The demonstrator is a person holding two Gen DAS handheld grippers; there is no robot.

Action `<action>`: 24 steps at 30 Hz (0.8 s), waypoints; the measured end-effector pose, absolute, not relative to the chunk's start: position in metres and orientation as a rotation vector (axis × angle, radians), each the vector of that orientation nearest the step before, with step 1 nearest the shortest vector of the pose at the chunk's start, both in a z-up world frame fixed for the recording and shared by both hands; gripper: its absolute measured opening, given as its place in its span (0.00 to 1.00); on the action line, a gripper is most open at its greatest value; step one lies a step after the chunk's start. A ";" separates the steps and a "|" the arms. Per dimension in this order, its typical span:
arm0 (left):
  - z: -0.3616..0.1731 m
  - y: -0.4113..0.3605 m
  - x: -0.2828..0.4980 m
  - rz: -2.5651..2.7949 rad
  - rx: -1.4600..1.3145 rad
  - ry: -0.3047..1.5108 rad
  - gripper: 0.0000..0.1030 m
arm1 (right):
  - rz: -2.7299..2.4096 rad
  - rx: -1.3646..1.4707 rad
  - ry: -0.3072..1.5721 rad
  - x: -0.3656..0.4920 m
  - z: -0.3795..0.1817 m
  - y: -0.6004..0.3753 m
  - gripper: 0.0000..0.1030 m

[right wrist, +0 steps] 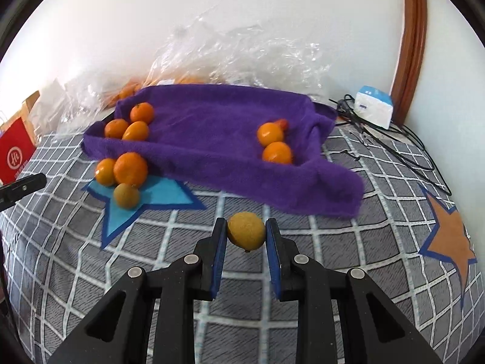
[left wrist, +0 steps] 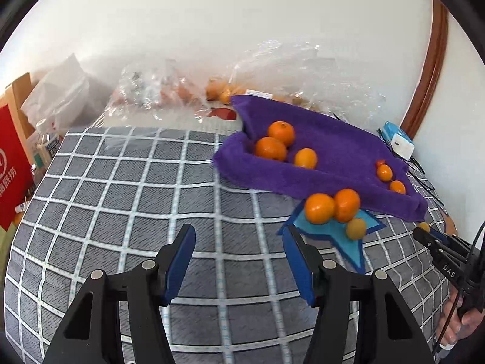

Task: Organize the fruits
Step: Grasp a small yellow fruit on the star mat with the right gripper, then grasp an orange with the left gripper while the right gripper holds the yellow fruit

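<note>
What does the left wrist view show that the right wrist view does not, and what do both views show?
Only the left wrist view shows the left gripper, open and empty, and a hand holding the other tool. Only the right wrist view shows the orange star and the right gripper shut on a yellowish fruit. Both show the purple towel with oranges on it, the blue star with three fruits, and the checked cloth.
</note>
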State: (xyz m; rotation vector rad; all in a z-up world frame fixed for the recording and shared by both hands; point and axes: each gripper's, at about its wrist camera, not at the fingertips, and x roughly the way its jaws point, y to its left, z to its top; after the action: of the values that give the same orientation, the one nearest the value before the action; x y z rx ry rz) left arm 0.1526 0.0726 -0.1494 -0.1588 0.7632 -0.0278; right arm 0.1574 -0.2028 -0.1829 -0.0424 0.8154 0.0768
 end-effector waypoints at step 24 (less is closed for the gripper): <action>-0.173 -0.007 0.216 -0.061 -0.066 0.906 0.57 | 0.064 0.069 0.874 0.167 -0.201 -0.229 0.25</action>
State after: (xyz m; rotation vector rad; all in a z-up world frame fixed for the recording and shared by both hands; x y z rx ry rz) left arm 0.2158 -0.0072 -0.1728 -0.0663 0.9065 -0.0609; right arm 0.1671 -0.2289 -0.2008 0.0689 0.8735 0.0645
